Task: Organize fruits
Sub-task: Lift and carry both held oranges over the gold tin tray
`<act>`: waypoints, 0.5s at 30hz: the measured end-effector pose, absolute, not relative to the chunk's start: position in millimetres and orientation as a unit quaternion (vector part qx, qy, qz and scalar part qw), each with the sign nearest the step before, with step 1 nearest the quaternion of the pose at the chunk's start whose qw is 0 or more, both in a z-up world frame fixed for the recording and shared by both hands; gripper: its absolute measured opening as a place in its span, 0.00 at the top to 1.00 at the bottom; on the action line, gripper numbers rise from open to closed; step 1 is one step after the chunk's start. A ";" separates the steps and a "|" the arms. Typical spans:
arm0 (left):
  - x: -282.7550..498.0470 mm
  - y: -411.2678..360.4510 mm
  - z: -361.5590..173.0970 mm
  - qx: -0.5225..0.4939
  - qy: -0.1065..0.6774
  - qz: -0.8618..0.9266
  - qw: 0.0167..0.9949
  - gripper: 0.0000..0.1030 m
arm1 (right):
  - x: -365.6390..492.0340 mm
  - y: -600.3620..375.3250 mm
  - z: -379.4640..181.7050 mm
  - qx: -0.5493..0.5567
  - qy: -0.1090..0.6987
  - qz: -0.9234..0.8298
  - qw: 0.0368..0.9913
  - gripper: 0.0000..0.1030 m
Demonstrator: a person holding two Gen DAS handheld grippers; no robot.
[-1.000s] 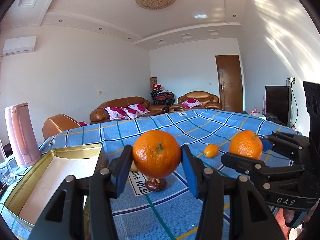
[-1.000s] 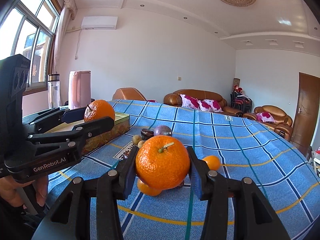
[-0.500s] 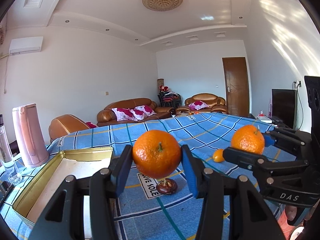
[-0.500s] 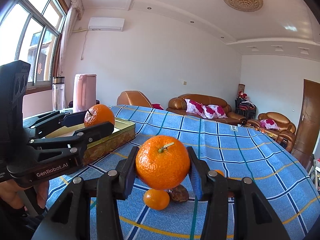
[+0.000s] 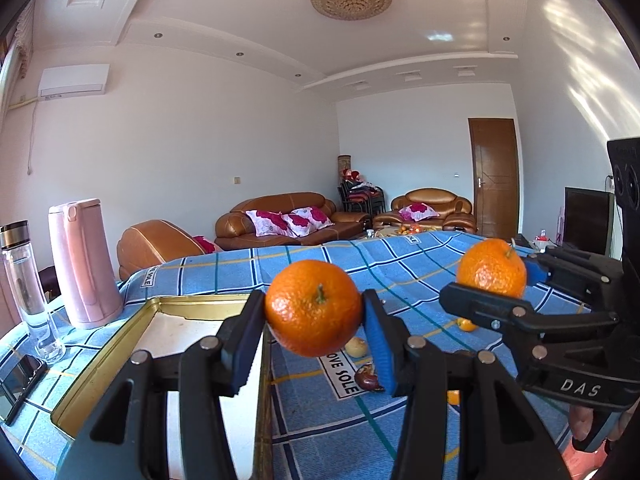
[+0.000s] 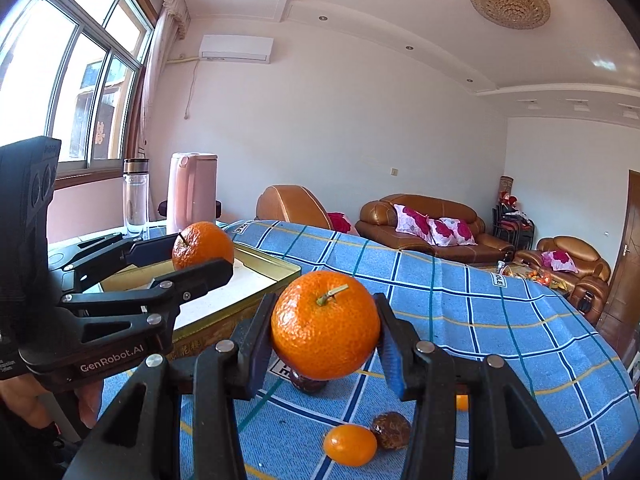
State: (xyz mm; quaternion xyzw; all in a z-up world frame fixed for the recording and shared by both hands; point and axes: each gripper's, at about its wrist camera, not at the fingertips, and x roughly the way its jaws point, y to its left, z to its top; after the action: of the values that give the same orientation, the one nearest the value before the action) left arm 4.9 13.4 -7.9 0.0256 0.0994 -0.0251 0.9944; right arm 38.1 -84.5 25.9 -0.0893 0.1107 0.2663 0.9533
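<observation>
Up close, the left gripper (image 5: 314,316) is clamped on an orange (image 5: 313,307) that hides part of the surface (image 5: 400,264) behind it — pebbled skin, short green stem. The right gripper (image 6: 325,328) is likewise clamped on a second orange (image 6: 325,325), held in the air. Below, a small kumquat (image 6: 350,444) and a dark wrinkled fruit (image 6: 391,430) lie touching. Further left, the gold tin (image 5: 120,344) shows only a pale lining, its near end cut off.
</observation>
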 end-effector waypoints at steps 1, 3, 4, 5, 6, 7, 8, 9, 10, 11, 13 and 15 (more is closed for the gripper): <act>4.8 16.2 -7.9 0.024 0.101 -0.023 0.994 0.51 | 39.4 -80.4 27.4 -0.090 0.111 0.270 0.952 0.53; 5.7 21.7 -8.0 0.021 0.104 -0.019 0.994 0.51 | 41.6 -73.3 29.5 -0.091 0.112 0.280 0.949 0.53; 6.0 23.8 -8.0 0.020 0.106 -0.017 0.994 0.51 | 42.9 -69.5 30.6 -0.091 0.112 0.284 0.948 0.53; 6.8 26.5 -8.3 0.018 0.108 -0.015 0.994 0.51 | 44.3 -66.5 31.0 -0.092 0.112 0.286 0.947 0.53; 6.7 27.6 -8.5 0.016 0.109 -0.012 0.994 0.51 | 45.7 -63.4 31.0 -0.093 0.113 0.289 0.946 0.53; 7.7 31.0 -9.2 0.014 0.111 -0.009 0.994 0.51 | 47.6 -60.2 31.6 -0.093 0.114 0.291 0.945 0.53; 8.4 33.4 -9.6 0.013 0.114 -0.007 0.993 0.51 | 49.4 -57.0 32.2 -0.093 0.115 0.294 0.944 0.53; 9.4 36.4 -10.2 0.010 0.116 -0.003 0.993 0.51 | 51.2 -53.8 32.9 -0.093 0.116 0.297 0.943 0.53; 10.6 39.5 -10.9 0.009 0.119 0.000 0.993 0.51 | 53.0 -50.8 34.0 -0.093 0.117 0.300 0.942 0.53; 11.8 42.9 -11.4 0.007 0.123 0.004 0.992 0.51 | 54.2 -46.8 35.0 -0.093 0.119 0.304 0.941 0.53; 13.1 49.9 -12.9 0.003 0.130 0.012 0.991 0.51 | 57.0 -40.4 35.7 -0.093 0.122 0.310 0.938 0.53; 14.1 55.8 -13.9 -0.001 0.135 0.019 0.991 0.51 | 59.2 -32.5 36.4 -0.097 0.125 0.316 0.935 0.53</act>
State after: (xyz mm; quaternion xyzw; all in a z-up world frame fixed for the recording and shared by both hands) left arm 14.1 55.8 -13.9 -0.0007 0.1346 0.0192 0.9907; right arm 59.2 -32.5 36.4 -0.0972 0.1249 0.3165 0.9353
